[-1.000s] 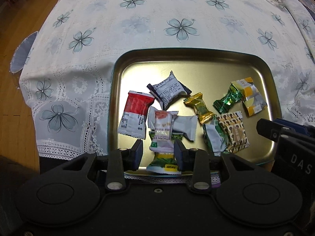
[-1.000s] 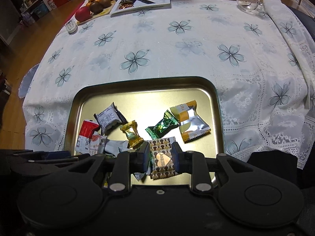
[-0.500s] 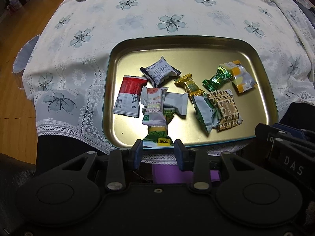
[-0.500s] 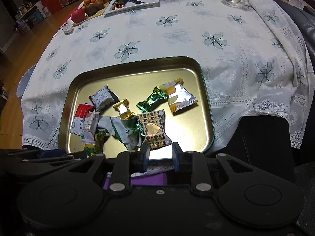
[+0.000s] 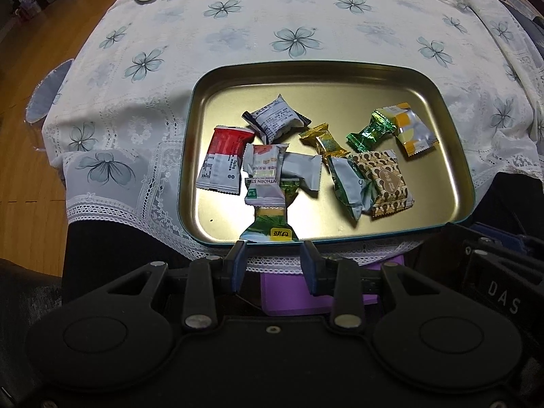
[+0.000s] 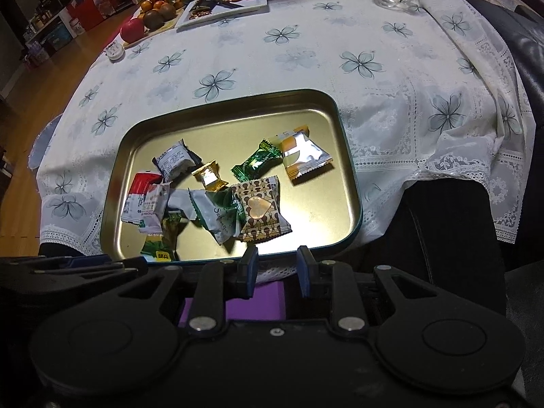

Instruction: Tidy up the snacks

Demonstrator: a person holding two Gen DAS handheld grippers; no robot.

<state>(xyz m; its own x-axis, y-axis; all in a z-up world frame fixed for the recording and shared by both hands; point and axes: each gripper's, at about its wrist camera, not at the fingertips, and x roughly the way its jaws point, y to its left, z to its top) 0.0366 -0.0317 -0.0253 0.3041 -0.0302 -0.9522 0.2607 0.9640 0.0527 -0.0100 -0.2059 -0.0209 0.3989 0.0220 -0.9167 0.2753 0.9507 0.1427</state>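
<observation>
At the time of inspection I found my left gripper (image 5: 272, 265) with its jaws spread and nothing between them, held just off the near rim of the gold tray (image 5: 455, 156). My right gripper (image 6: 277, 270) was likewise spread and empty, at the same near edge but further toward the tray's right half. All snacks lay inside the tray, none on the floral tablecloth (image 5: 295, 37). Directly ahead of the left gripper, almost at its fingertips, lay the green-and-yellow packet (image 5: 270, 226), its long axis running straight away from me, in line with the jaw gap; a white hawthorn packet (image 5: 265, 183) overlapped its far end. Ahead of the right gripper, slightly to the left, sat the brown heart-patterned packet (image 6: 263, 209), touching a green-and-white pouch (image 6: 217, 217) on its left. I judged the left gripper nearer to its packet, and a straight forward reach sufficient (the overlap above it could drag the hawthorn packet along). The sorting scheme intended I could not tell.
</observation>
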